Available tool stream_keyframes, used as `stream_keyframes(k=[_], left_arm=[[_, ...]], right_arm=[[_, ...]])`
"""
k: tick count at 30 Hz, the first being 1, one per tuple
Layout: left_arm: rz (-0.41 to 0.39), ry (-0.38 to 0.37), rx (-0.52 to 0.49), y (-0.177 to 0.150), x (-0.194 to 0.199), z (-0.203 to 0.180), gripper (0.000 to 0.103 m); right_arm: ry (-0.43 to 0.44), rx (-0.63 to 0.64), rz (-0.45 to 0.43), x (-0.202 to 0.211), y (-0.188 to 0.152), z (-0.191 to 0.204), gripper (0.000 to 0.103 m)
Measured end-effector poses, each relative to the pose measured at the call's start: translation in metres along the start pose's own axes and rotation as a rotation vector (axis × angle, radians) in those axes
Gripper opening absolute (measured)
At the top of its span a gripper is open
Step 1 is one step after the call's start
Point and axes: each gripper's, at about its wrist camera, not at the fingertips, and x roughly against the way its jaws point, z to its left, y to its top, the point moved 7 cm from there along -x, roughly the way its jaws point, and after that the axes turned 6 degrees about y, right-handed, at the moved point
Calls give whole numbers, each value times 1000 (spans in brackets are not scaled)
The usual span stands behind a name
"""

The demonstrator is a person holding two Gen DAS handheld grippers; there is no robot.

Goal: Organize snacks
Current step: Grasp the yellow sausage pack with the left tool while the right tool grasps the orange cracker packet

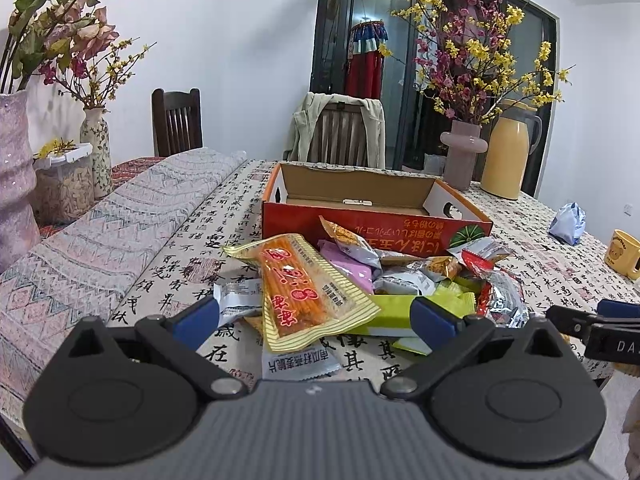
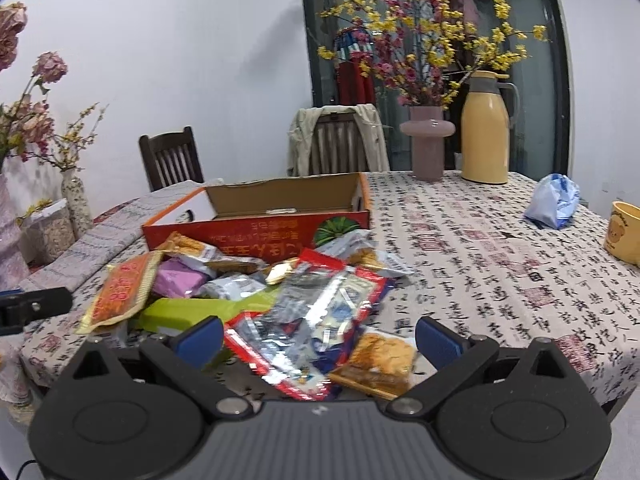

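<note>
Nearest the left wrist camera, the left gripper [image 1: 316, 318] stood with its blue fingers spread wide, holding nothing, either side of an orange snack packet with a gold edge [image 1: 298, 290] that lay on top of the snack pile [image 1: 400, 276]. A white sachet [image 1: 298, 364] lay just below that packet, at the table's near edge. The right gripper [image 2: 318, 338] was likewise spread and empty, poised over a red-bordered clear bag [image 2: 312, 322] and a packet of golden crackers [image 2: 380, 360]. The pile sat on the calligraphy-print tablecloth [image 2: 500, 272], touching the front wall of an open red cardboard box [image 1: 360, 226]. Beyond stood a pink vase [image 2: 427, 142] and a yellow thermos jug [image 2: 485, 130].
</note>
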Motion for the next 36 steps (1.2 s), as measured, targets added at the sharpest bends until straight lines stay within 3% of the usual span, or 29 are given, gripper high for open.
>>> stream_keyframes(k=[10, 16, 26, 36], left_arm=[[27, 3, 4, 1, -11, 1, 103], [42, 7, 6, 0, -18, 1, 103], [60, 15, 17, 3, -28, 1, 103], [133, 61, 72, 22, -62, 5, 103]], right_arm=[[-91, -59, 63, -18, -13, -40, 76], [-102, -92, 101, -36, -17, -48, 68], [-89, -131, 132, -53, -23, -61, 43], [-89, -132, 50, -41, -9, -69, 41]])
